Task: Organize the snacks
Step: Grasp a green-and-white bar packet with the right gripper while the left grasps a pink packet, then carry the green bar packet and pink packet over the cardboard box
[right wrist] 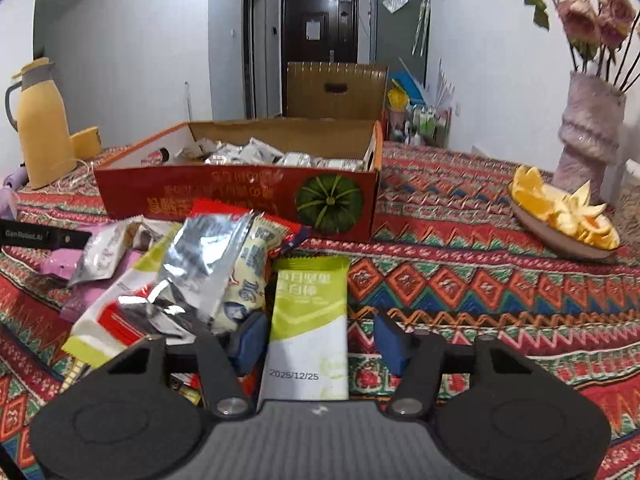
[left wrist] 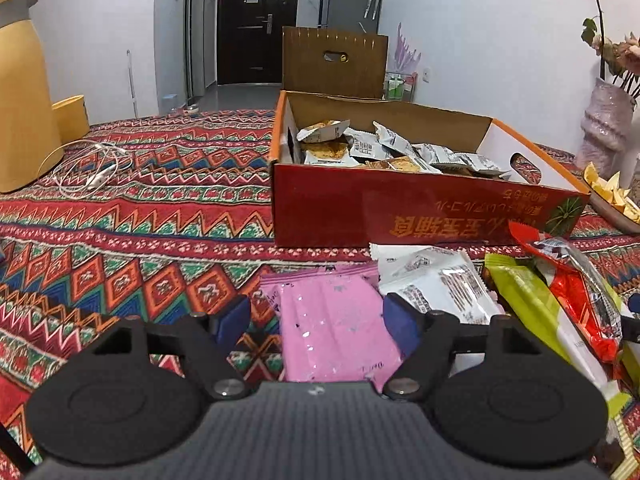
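Sorting is well under way on a counter (left wrist: 132, 216) draped in a red patterned cloth, where a red cardboard box (left wrist: 420, 212) printed with a green pumpkin already holds a layer of small white and orange-brown snack packets (left wrist: 384, 148). A loose heap remains just in front of the box. The left gripper (left wrist: 316, 318) hovers with its blue-padded fingers (left wrist: 234, 316) spread wide on either side of a pink packet (left wrist: 336, 328), gripping nothing. The right gripper (right wrist: 316, 338) is likewise wide open, its fingers (right wrist: 250, 340) flanking a green-and-white bar wrapper (right wrist: 308, 320) dated 2025/12/25 without closing on it. Beside that bar lie a crumpled silver bag (right wrist: 196, 268), a red packet (right wrist: 248, 216) and another green-and-white wrapper (right wrist: 112, 320), piled against one another. By the look of it, roughly half the job is done, with the heap still to go in the box. A plate of orange peel (right wrist: 560, 216), a pink vase (right wrist: 588, 132) and a yellow thermos jug (right wrist: 40, 120) stand well apart from the work.
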A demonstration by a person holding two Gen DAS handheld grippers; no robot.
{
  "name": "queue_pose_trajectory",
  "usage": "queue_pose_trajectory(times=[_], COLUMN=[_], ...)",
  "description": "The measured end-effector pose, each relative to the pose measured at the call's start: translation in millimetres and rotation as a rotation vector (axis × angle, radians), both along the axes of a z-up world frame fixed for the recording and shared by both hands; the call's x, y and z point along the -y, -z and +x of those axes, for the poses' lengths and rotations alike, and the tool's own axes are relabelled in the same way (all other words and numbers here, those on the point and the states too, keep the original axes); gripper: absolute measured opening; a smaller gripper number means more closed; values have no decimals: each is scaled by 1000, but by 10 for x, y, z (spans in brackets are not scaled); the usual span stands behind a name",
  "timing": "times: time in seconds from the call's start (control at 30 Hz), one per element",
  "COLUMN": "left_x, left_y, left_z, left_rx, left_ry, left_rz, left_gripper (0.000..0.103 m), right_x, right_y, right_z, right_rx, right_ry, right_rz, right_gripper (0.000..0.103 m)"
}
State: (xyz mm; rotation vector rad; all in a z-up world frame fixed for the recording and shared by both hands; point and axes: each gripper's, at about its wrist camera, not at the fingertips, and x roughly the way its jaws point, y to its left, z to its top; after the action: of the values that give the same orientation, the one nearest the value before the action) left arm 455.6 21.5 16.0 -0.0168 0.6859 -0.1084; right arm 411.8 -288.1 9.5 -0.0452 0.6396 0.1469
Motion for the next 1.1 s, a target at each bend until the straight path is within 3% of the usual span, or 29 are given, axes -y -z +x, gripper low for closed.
queue_pose_trajectory(times=[0.13, 0.23, 0.27, 0.3, 0.53, 0.77, 0.87, 1.1], left_x=[94, 135, 132, 125, 31, -195, -172, -46], left_y=[62, 130, 142, 141, 78, -45, -149, -425], left_z=[66, 67, 72, 58, -91, -839, -1241, -1971], left_rx=[-6, -1, -9, 1, -23, -21, 16, 86], left_ry=[41, 48, 52, 48, 22, -82, -83, -45], left_rz=[8, 27, 35, 40, 58, -13, -16, -52], left_gripper=[77, 77, 71, 63, 62, 62, 62, 62], right_x=[-14, -29, -28, -30, 11, 250, 281, 88], right_y=[74, 99, 101, 99, 83, -18, -28, -101], right_z=[89, 102, 99, 98, -13, -499, -801, -1417], right_rx=[-20, -26, -23, -22, -12, 8, 2, 26], right_ry=[-3, -10, -16, -18, 10, 80, 58, 15], right_rz=[3, 0, 6, 5, -9, 29, 88, 112], right_gripper=[58, 44, 40, 40, 38, 38, 38, 38])
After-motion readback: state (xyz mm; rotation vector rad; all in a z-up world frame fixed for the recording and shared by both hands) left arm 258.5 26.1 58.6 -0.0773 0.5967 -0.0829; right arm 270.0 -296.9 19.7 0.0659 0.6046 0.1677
